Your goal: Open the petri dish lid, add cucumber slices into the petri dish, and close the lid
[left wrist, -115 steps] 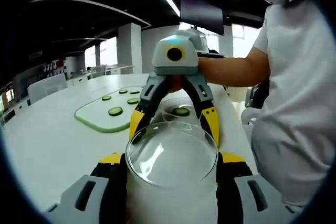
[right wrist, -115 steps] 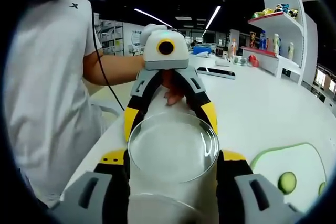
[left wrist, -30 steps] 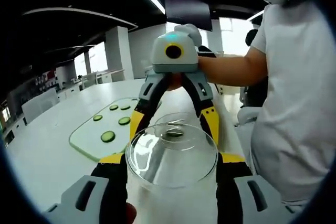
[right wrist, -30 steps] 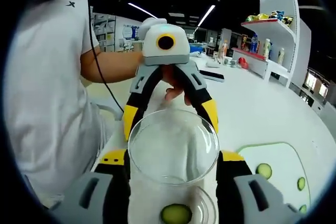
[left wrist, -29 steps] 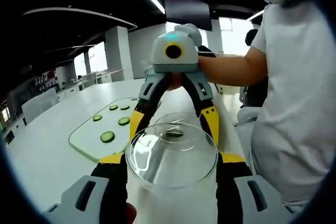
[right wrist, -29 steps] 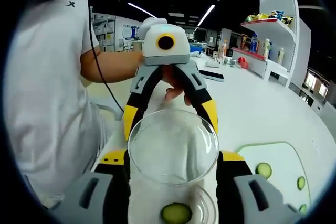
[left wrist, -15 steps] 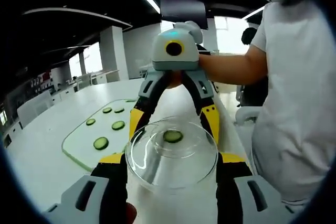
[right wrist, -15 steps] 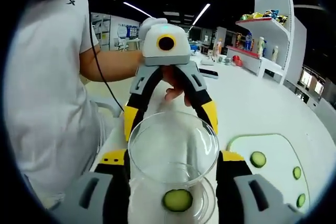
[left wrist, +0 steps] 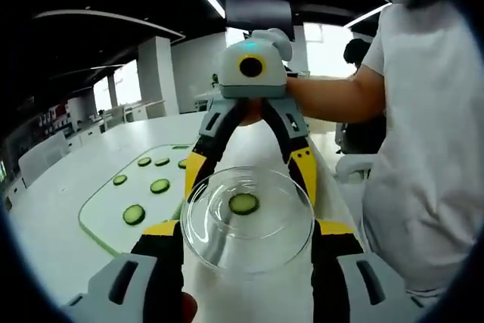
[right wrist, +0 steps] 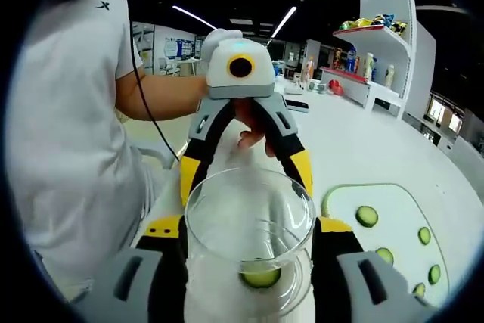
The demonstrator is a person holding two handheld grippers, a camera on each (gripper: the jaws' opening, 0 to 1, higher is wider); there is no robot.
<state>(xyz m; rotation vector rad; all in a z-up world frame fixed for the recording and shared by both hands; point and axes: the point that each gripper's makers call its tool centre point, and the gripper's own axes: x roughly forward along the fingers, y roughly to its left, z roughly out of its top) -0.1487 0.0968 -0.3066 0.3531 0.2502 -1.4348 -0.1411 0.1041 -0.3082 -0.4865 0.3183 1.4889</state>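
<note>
A clear round glass petri dish lid (left wrist: 219, 243) is held level between both grippers, which face each other. My left gripper (left wrist: 247, 229) is shut on its near sides. My right gripper (left wrist: 249, 178) reaches in from above and grips the far sides. Seen from the right gripper view, my right gripper (right wrist: 248, 229) holds the lid (right wrist: 227, 217) and my left gripper (right wrist: 247, 179) stands opposite. Through the glass shows a cucumber slice (left wrist: 243, 203) lying in the petri dish (right wrist: 299, 293) just below the lid; the slice (right wrist: 261, 276) sits near the dish's middle.
A white cutting board with a green rim (left wrist: 102, 206) (right wrist: 393, 221) lies beside the dish with several cucumber slices (left wrist: 134, 214) (right wrist: 367, 215) on it. A person in a white shirt (left wrist: 423, 149) stands at the white table's (right wrist: 355, 149) edge. A shelf with bottles (right wrist: 382, 51) stands farther off.
Both grippers have carried the lid over the dish and lowered it; the slice, earlier seen beyond the lid's edge, now shows through its middle. The cutting board has slid toward the views' edges.
</note>
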